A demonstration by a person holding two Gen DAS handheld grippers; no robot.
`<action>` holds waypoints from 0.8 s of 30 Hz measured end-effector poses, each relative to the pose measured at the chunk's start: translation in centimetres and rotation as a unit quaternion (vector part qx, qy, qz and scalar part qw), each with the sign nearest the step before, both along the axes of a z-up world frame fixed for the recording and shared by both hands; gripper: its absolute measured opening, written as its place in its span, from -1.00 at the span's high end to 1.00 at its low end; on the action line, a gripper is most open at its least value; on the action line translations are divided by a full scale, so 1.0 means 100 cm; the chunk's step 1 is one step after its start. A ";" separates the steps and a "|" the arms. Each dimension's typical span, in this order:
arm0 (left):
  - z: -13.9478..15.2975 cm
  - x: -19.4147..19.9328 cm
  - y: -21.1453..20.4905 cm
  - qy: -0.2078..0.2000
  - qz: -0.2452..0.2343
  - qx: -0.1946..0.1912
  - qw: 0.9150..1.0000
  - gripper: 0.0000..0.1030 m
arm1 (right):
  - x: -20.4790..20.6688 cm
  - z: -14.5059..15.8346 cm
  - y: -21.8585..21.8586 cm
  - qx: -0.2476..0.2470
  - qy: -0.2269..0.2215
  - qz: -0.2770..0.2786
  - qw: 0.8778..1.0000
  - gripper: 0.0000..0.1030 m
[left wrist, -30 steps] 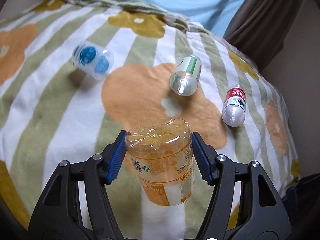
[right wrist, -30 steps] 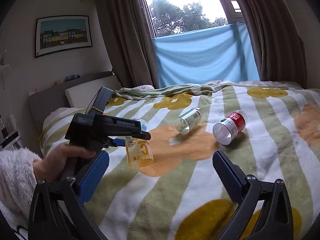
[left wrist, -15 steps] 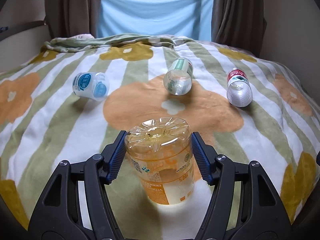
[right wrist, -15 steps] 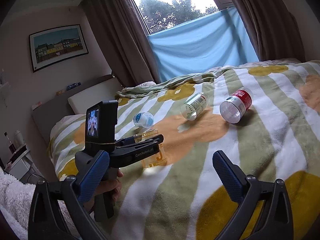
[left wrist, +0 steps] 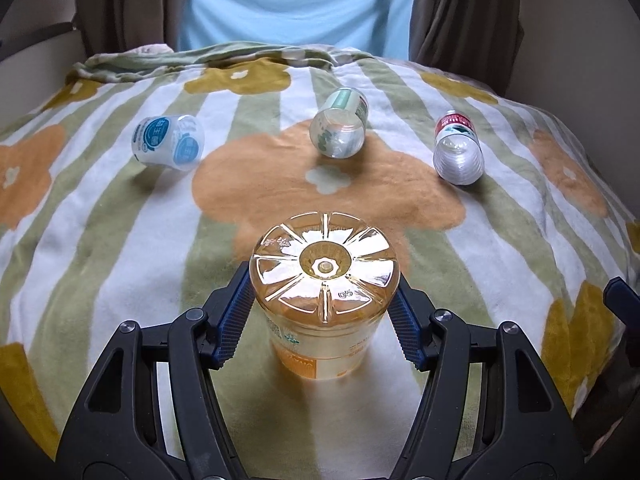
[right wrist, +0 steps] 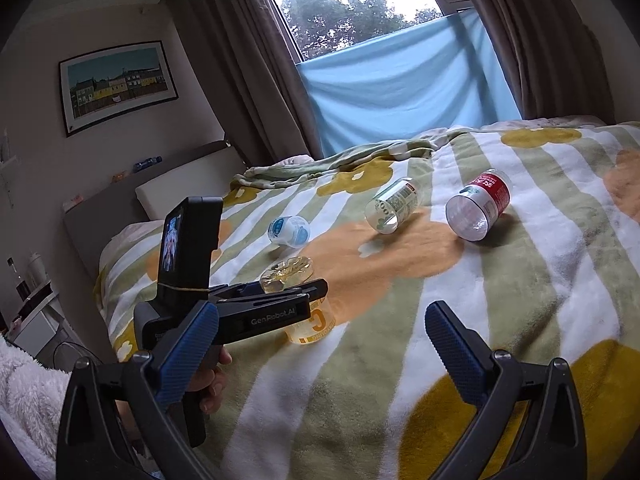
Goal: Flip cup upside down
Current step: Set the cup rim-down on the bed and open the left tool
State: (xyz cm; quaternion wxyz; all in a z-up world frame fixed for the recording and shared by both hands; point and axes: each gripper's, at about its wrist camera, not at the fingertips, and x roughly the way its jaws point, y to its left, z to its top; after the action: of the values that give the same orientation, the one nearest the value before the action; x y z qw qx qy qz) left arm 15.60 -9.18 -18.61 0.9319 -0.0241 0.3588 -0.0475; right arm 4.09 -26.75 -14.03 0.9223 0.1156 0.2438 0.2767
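Two grippers: left gripper (left wrist: 324, 312) level, clamping inverted orange cup (left wrist: 324, 276), right gripper (right wrist: 320, 344) spread wide.

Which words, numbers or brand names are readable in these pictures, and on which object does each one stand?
"05": moulded in the base of the orange cup.
"GenRobot.AI": on the side of the left gripper.
Labels of the red-label cup, green-label cup and blue-label cup: too blurred to read.

left gripper (left wrist: 324, 308): level, low over the bed, blue pads (left wrist: 236, 316) pressed on an object's sides
left hand (right wrist: 208, 384): wrapped on handle, probably mid-squeeze
right gripper (right wrist: 320, 360): jaws wide apart, nothing between them, raised
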 end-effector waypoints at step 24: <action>0.063 -0.049 0.021 -0.056 -0.019 -0.003 0.998 -0.99 | -0.011 0.036 0.008 -0.031 -0.029 -0.038 0.998 -1.00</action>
State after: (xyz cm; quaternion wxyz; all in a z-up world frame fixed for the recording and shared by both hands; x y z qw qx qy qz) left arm 10.73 -7.09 -12.28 0.9494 -0.0175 0.3062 -0.0680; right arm 3.00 -26.00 -10.41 0.9420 0.0879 0.2210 0.2369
